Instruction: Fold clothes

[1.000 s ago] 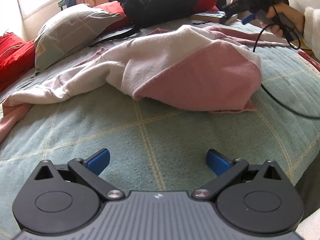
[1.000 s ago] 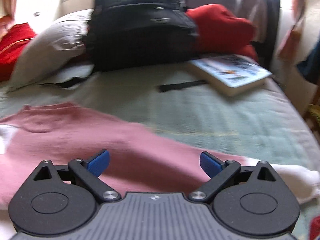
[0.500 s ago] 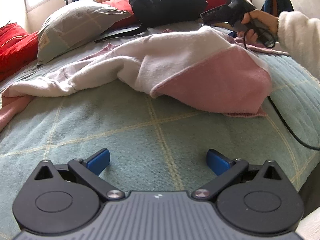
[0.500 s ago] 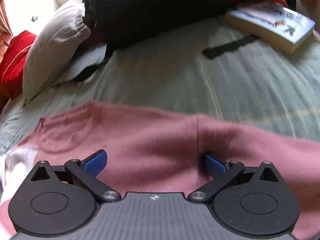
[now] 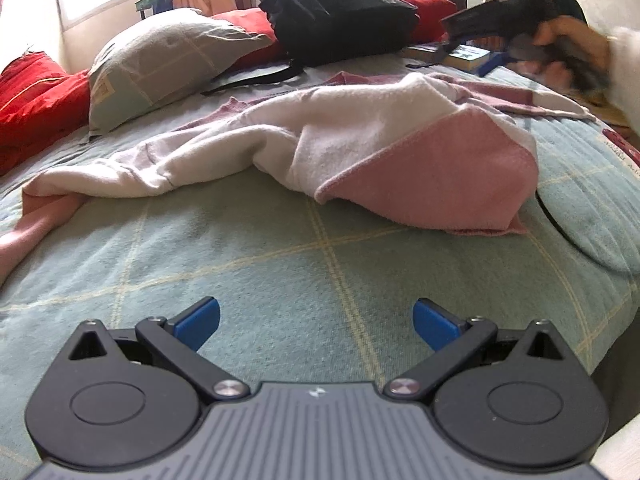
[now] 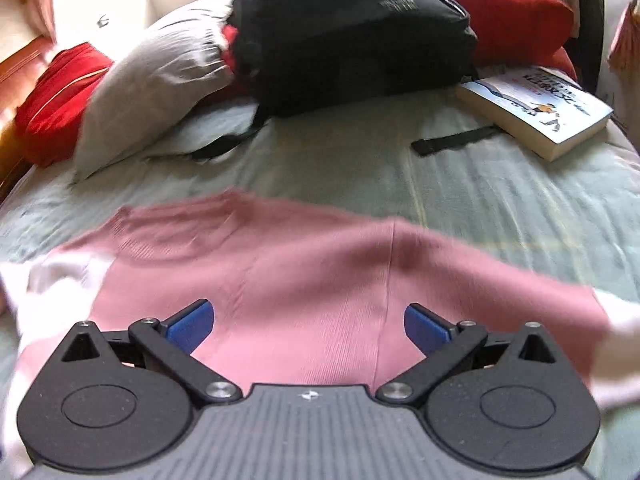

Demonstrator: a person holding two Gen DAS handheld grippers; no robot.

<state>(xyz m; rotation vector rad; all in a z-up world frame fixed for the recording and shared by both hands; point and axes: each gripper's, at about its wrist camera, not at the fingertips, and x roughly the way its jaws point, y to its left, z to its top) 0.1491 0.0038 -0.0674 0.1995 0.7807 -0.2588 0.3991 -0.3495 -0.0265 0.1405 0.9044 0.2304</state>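
Sweater (image 5: 420, 160) hem faces bare bedspread (image 5: 280, 264).

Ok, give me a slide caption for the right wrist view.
Open right hand-held gripper poised over the pink garment on the bed, backpack behind.

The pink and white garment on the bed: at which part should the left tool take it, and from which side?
Probably the pink folded corner of the garment, coming from the near side, low over the bedspread. That flap's hem lies nearest the open left tool, with bare bedspread between them, and its edge looks slightly lifted, so one finger might slide under it.
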